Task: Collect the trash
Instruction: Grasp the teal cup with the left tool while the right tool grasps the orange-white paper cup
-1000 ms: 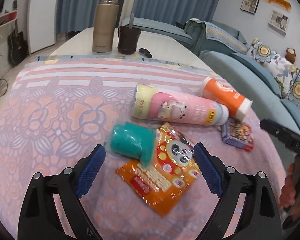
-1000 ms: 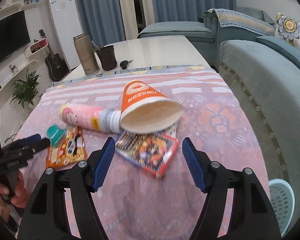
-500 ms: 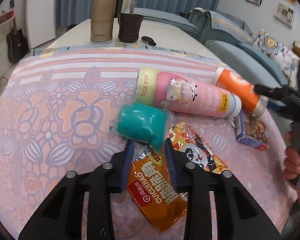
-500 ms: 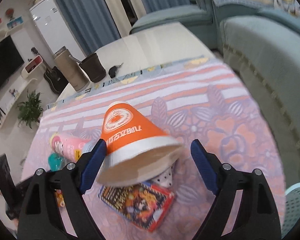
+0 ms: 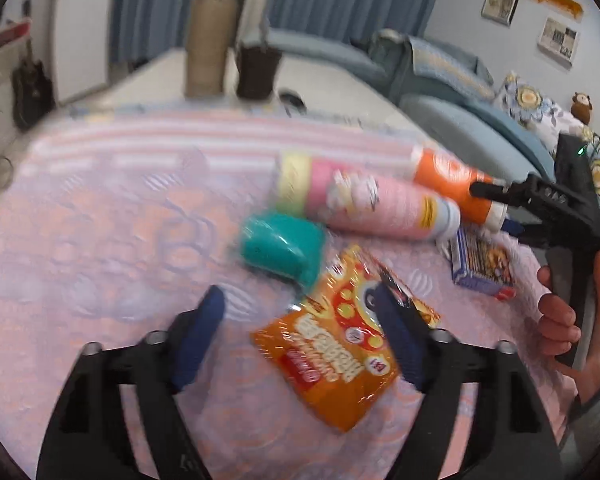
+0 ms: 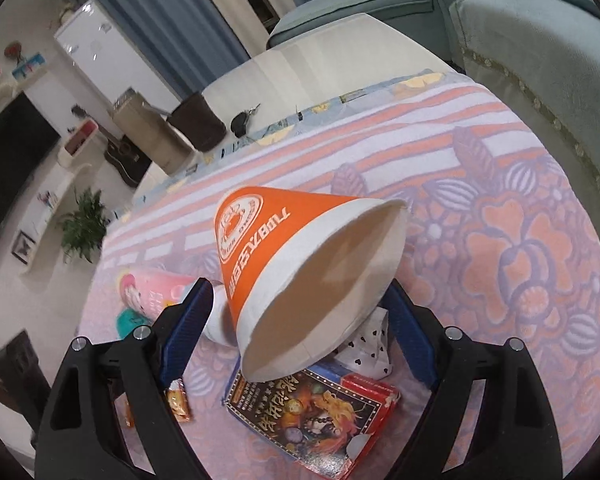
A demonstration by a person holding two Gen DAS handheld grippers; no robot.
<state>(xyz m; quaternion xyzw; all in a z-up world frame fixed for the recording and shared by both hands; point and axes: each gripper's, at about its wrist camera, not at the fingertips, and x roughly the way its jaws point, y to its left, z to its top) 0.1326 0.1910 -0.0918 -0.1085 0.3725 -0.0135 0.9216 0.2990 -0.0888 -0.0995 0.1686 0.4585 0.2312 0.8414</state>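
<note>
My left gripper (image 5: pixel 296 332) is open above an orange snack packet (image 5: pixel 340 356) on the pink cloth; its right finger lies over the packet. A teal cup (image 5: pixel 280 246) lies on its side just beyond. A pink bottle (image 5: pixel 364 204) lies behind it. My right gripper (image 6: pixel 300 328) has its jaws around an orange paper cup (image 6: pixel 296 264) that lies on its side, mouth toward the camera; the cup's rim looks squeezed, contact unclear. A printed card box (image 6: pixel 316 412) lies under the cup, and also shows in the left wrist view (image 5: pixel 480 260).
A tan flask (image 5: pixel 210 44) and a dark cup (image 5: pixel 256 68) stand at the far end of the table. A black key fob (image 6: pixel 240 122) lies there. A teal sofa (image 6: pixel 540 44) runs along the right side. A polka-dot wrapper (image 6: pixel 364 344) lies under the cup.
My left gripper, nearly shut over the packet half a second ago, has opened and the view is blurred. My right gripper has narrowed around the orange cup and tilted.
</note>
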